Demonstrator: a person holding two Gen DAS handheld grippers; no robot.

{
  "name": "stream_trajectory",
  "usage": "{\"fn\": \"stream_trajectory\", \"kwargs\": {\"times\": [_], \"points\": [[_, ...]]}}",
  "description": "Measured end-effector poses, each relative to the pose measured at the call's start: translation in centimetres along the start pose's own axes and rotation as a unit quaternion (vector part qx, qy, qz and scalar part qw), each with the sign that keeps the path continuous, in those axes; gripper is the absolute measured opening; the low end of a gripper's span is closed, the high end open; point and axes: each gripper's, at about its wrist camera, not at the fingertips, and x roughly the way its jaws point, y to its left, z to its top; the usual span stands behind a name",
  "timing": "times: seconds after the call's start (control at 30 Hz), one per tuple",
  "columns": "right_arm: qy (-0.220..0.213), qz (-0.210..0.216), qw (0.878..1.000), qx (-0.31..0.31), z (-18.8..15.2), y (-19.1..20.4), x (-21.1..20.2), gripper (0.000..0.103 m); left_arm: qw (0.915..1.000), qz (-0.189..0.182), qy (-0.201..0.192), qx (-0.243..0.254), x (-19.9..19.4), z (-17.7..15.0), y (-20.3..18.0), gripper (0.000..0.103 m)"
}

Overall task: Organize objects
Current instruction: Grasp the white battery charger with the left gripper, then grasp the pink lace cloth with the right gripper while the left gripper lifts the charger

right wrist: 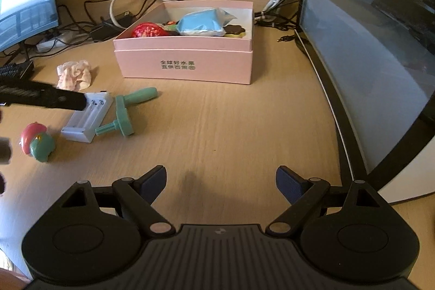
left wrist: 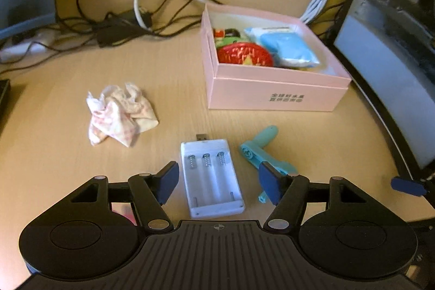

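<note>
A white battery charger (left wrist: pixel 210 177) lies on the wooden desk between the open fingers of my left gripper (left wrist: pixel 218 182); it also shows in the right wrist view (right wrist: pixel 88 117). A teal crank handle (left wrist: pixel 261 151) lies just right of it, partly behind the right finger; it shows in the right view too (right wrist: pixel 126 112). An open pink box (left wrist: pixel 274 91) (right wrist: pixel 187 64) holds a red foil strawberry (left wrist: pixel 244 53), a blue packet (left wrist: pixel 285 46) and other small items. My right gripper (right wrist: pixel 220 185) is open and empty over bare desk.
A crumpled patterned cloth (left wrist: pixel 119 113) (right wrist: pixel 74 74) lies left of the charger. A pink and green toy (right wrist: pixel 36 143) sits at the left. A monitor (right wrist: pixel 380 59) stands along the right edge. Cables (left wrist: pixel 122 18) and a power strip lie at the back.
</note>
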Motion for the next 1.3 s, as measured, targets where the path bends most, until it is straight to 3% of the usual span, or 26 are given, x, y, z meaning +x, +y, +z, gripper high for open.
{"fn": "stream_trajectory", "kwargs": {"times": [0.2, 0.3, 0.33, 0.37, 0.5, 0.6, 0.73, 0.83, 1.07, 1.3], "points": [[-0.003, 0.0, 1.0, 0.004, 0.0, -0.7, -0.1, 0.088, 0.9986, 0.036, 0.038, 0.003, 2.4, -0.1, -0.7, 0.07], [0.0, -0.001, 1.0, 0.008, -0.2, -1.1, -0.1, 0.088, 0.9983, 0.044, 0.028, 0.028, 2.8, -0.4, -1.5, 0.069], [0.001, -0.001, 1.0, 0.008, -0.2, -1.2, 0.0, 0.088, 0.9982, 0.044, 0.023, 0.034, 2.8, -0.5, -1.6, 0.058], [0.002, -0.001, 1.0, 0.008, -0.2, -1.2, 0.0, 0.088, 0.998, 0.046, 0.018, 0.04, 2.7, -0.5, -1.7, 0.053], [0.0, 0.005, 1.0, 0.002, 0.2, -0.8, 0.2, 0.088, 0.9993, 0.025, 0.016, 0.022, 2.1, -0.6, -0.6, 0.053], [-0.001, 0.017, 1.0, -0.009, 0.8, 0.4, 0.6, 0.088, 0.9999, 0.013, -0.008, 0.003, 0.0, -0.5, 0.9, 0.053], [-0.008, 0.054, 0.998, -0.042, 2.6, 3.6, 1.2, 0.088, 0.9976, 0.001, -0.059, -0.037, -4.9, -0.1, 4.0, 0.053], [-0.017, 0.091, 0.993, -0.076, 4.3, 7.0, 1.9, 0.088, 0.9946, 0.017, -0.078, -0.067, -8.5, -0.5, 7.3, 0.053], [-0.037, 0.158, 0.976, -0.143, 9.5, 16.7, 5.2, 0.088, 0.9866, 0.062, -0.051, -0.142, -12.7, -5.4, 14.5, 0.053], [-0.022, 0.146, 0.978, -0.147, 12.8, 23.0, 10.5, 0.088, 0.9826, 0.057, -0.031, -0.174, -13.4, -8.1, 17.9, 0.053]]}}
